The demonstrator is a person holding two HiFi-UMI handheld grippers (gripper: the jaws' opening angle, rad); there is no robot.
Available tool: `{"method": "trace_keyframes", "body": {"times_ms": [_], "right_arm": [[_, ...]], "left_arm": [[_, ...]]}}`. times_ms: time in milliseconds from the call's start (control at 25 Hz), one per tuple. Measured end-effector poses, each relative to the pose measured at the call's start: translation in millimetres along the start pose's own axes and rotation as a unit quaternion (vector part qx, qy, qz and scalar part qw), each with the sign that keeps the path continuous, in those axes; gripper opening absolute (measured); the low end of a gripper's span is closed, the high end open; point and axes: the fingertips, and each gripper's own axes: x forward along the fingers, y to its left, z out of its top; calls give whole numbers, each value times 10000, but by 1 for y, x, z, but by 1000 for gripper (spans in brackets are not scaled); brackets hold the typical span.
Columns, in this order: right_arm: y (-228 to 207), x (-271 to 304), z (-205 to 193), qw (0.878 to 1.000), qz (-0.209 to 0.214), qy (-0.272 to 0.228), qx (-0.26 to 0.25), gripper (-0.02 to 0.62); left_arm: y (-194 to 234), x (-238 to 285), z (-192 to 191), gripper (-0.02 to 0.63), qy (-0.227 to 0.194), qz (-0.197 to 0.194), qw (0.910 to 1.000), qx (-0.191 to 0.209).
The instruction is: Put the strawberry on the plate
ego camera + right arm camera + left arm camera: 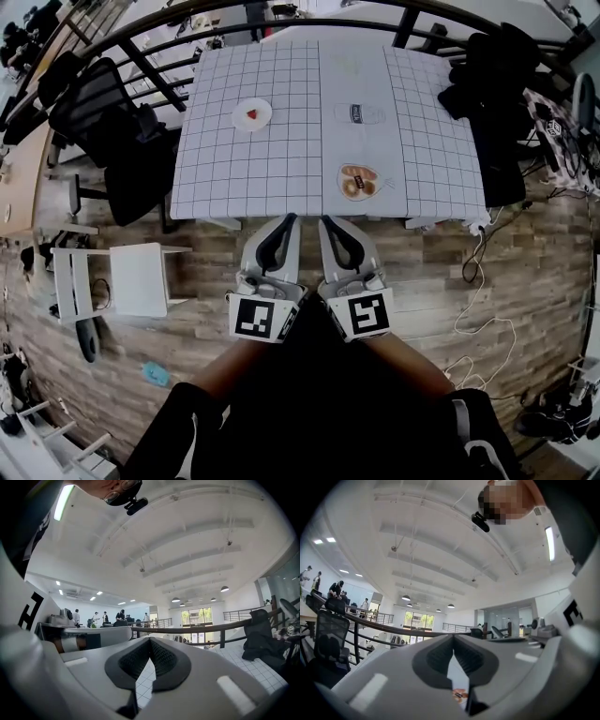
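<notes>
A red strawberry [251,113] lies on a small white plate [265,116] at the far left of the checked tablecloth [281,159]. Both grippers are held side by side over the wooden floor, short of the table's near edge, with their tips toward the table. The left gripper [289,218] [453,645] is shut with nothing between its fingers. The right gripper [325,221] [150,641] is shut and empty too. Both gripper views look up at the ceiling and across the room; neither shows the strawberry.
A clear bottle with a dark label [359,114] lies mid-table, and a round orange-brown item [359,180] sits near the front edge. Black office chairs [103,103] stand left, a white chair [138,278] on the floor, dark clothes [492,112] right, cables [483,281] beside.
</notes>
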Motion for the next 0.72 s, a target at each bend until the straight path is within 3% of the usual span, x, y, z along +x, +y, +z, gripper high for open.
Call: {"method": "trace_keyframes", "body": {"times_ms": [200, 720], "right_arm": [[-3, -4, 3, 9996, -28, -72, -270, -2], [14, 4, -1, 9999, 4, -30, -149, -2]], "left_arm": [[-7, 4, -2, 6, 31, -77, 10000, -5], [4, -10, -3, 6, -92, -23, 9999, -67]]}}
